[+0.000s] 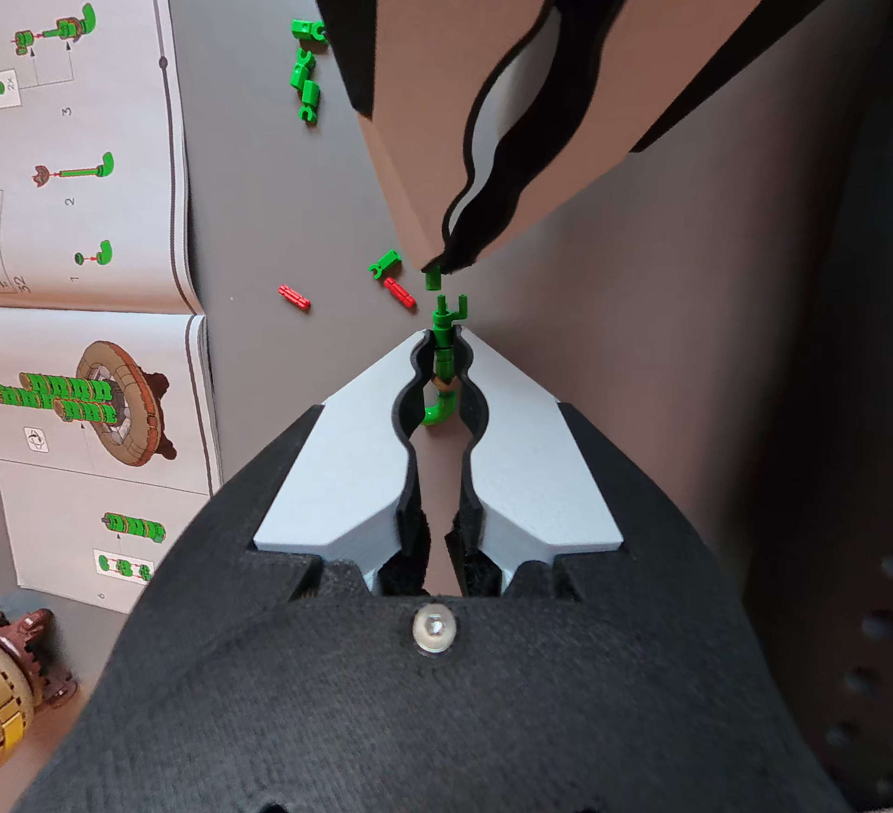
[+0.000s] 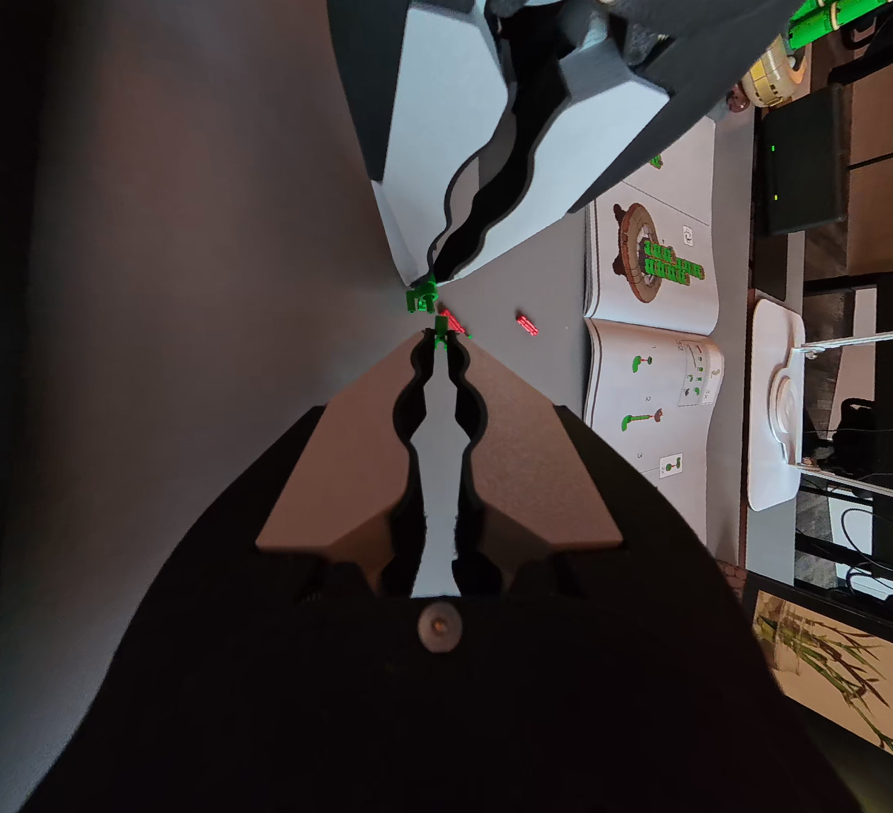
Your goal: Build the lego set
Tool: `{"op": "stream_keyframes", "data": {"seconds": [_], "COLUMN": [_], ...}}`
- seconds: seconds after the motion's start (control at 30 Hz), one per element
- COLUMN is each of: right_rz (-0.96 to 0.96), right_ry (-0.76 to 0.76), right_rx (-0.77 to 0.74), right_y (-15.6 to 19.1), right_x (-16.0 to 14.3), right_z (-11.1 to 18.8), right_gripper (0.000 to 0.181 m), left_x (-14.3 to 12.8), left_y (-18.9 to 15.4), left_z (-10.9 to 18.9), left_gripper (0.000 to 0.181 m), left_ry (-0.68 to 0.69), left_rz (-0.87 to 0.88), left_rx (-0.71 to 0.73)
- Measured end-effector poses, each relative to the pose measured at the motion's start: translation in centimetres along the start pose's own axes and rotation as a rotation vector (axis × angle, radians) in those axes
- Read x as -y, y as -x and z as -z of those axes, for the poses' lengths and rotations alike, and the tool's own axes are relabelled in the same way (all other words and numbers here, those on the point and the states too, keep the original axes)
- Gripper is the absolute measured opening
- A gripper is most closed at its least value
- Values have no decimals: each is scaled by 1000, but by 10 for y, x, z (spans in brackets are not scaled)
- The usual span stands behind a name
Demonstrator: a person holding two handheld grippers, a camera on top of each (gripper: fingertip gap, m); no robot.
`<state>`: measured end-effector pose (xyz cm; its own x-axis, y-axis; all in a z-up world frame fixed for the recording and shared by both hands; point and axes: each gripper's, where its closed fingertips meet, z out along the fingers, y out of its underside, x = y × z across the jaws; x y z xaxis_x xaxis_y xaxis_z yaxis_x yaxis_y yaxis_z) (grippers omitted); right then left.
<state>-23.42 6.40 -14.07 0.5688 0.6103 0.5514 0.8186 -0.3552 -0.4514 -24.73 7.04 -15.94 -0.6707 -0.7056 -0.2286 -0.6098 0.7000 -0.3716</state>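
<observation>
My left gripper [image 1: 440, 331] is shut on a green stem assembly [image 1: 443, 355] with a curved hook end and a clip at its tip [image 1: 452, 310]. My right gripper [image 2: 440, 333] is shut on a small green piece [image 2: 440, 328], which also shows in the left wrist view [image 1: 433, 279]. The right gripper comes in from above in the left wrist view [image 1: 442, 265], tip to tip with the left one, a small gap between the two green parts. In the right wrist view the left gripper [image 2: 429, 280] holds the stem's clip end [image 2: 421, 299] just above my piece.
Two red pins [image 1: 294, 297] [image 1: 399, 292] and a green clip piece [image 1: 385, 263] lie on the grey table [image 1: 270, 190]. More green clip pieces [image 1: 305, 65] lie farther off. An open instruction booklet [image 1: 92, 210] is at the left. A part-built brown and tan model [image 1: 24, 674] sits bottom left. Only a small space, under 4 cm, lies between the two pairs of fingers.
</observation>
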Motion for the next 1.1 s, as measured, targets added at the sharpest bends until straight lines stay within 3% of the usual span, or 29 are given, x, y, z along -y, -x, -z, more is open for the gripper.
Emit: {"op": "stream_keyframes", "data": {"seconds": [1.1], "right_rz": [117], "right_ry": [102], "right_rx": [-18], "right_y": [9], "right_x": [-3], "right_z": [-6], "right_gripper": [4], "left_x": [1], "left_y": [-4], "left_z": [-3], "left_gripper": [6], "left_ry": [31], "left_rz": [-28], "left_rx": [-3]}}
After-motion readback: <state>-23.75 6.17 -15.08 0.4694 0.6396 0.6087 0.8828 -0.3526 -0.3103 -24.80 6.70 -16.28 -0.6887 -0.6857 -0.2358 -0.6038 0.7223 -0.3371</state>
